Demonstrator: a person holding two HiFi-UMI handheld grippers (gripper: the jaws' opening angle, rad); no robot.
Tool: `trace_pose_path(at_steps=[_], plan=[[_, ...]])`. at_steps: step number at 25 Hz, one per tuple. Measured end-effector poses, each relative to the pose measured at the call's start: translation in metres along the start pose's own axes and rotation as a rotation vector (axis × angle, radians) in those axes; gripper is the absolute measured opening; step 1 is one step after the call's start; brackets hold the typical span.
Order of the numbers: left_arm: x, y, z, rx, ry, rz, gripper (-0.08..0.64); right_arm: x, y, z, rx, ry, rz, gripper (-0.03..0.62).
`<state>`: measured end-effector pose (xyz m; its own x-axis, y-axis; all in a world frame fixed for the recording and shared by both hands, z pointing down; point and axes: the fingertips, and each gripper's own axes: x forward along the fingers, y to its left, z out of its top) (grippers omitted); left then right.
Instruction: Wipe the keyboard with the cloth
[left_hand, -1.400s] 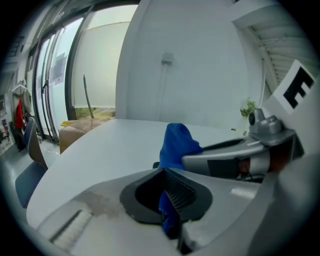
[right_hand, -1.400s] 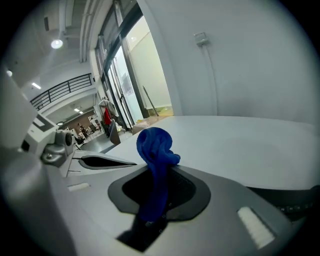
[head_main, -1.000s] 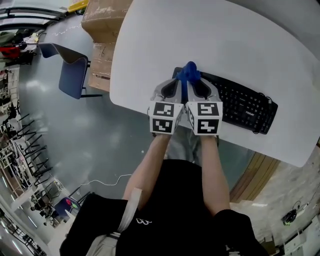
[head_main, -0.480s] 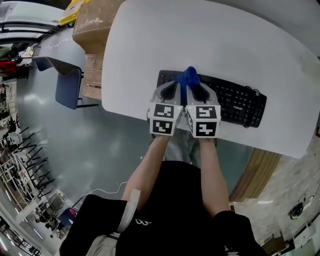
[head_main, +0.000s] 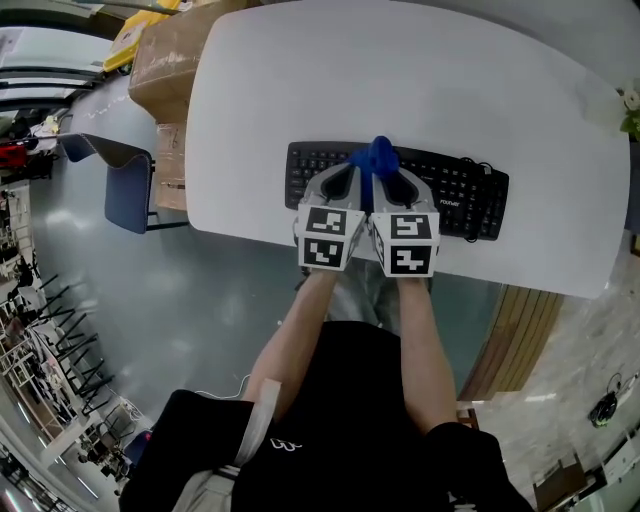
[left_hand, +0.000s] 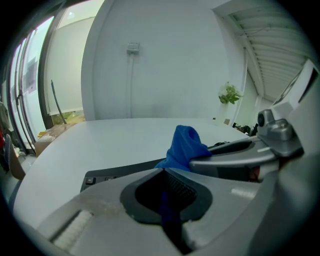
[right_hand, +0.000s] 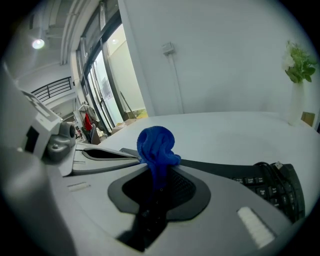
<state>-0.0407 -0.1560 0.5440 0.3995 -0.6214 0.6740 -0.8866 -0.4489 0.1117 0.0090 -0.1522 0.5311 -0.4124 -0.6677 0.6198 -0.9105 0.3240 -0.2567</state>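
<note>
Both grippers had slid right along the keyboard (head_main: 470, 195), clear of its left end! The left gripper (head_main: 345, 180) and right gripper (head_main: 400, 182) sat side by side, each clamped tight on the blue cloth (head_main: 378, 155), bunched over the keys along the table's (head_main: 420, 70) near edge.

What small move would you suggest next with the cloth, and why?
Probably press the cloth onto the keyboard and sweep rightward: the left tool and right tool both clamp it, bunched over the middle keys, and the longer stretch lies to its right.
</note>
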Motion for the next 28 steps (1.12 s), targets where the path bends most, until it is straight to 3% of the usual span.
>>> trace_pose_path(at_steps=[15, 28], plan=[[0.027, -0.060, 0.010, 0.055, 0.001, -0.071, -0.003, -0.030, -0.058, -0.009, 0.042, -0.026, -0.064, 0.077], [0.053, -0.130, 0.025, 0.132, 0.007, -0.203, -0.003, -0.069, -0.121, -0.014, 0.120, -0.068, -0.190, 0.077]])
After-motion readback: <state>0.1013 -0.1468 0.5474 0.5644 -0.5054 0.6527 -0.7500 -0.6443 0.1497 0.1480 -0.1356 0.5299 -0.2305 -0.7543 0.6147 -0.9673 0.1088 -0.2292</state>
